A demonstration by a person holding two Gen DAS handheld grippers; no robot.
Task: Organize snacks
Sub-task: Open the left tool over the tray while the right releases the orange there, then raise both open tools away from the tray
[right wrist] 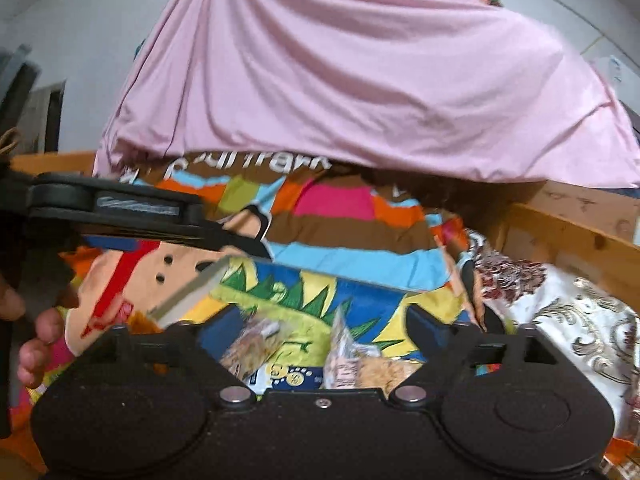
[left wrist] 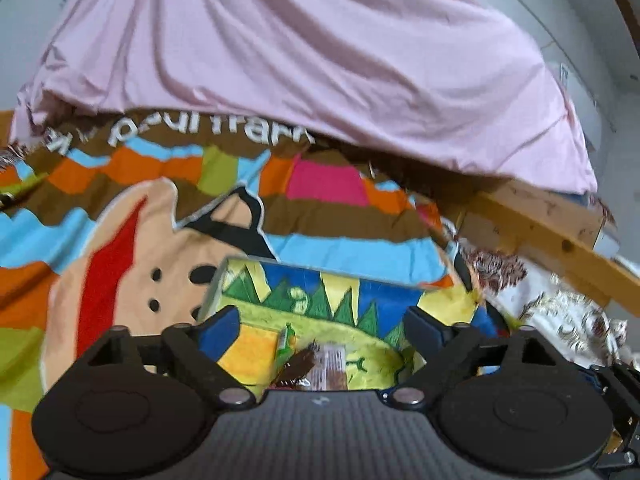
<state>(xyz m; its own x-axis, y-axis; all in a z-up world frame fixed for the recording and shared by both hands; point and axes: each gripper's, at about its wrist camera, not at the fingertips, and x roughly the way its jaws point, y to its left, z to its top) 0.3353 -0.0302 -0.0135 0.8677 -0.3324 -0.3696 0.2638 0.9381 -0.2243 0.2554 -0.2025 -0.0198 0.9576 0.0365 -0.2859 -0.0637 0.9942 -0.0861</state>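
Note:
A colourful box [left wrist: 320, 300] with a green dinosaur drawing lies on the striped cartoon blanket [left wrist: 120, 240]. In the left wrist view my left gripper [left wrist: 320, 332] is open above the box, with a brown snack wrapper [left wrist: 304, 364] and a green one [left wrist: 286, 340] lying below between its fingers. In the right wrist view my right gripper [right wrist: 320, 332] is open over the same box [right wrist: 304, 292], with several pale snack packets [right wrist: 256, 344] under it. The left gripper [right wrist: 120, 208] shows at the left, side on.
A pink sheet [left wrist: 300, 60] is draped behind the blanket. A wooden bed rail [left wrist: 560, 240] runs at the right beside a floral cloth [right wrist: 580, 320]. A hand [right wrist: 36, 340] is at the left edge.

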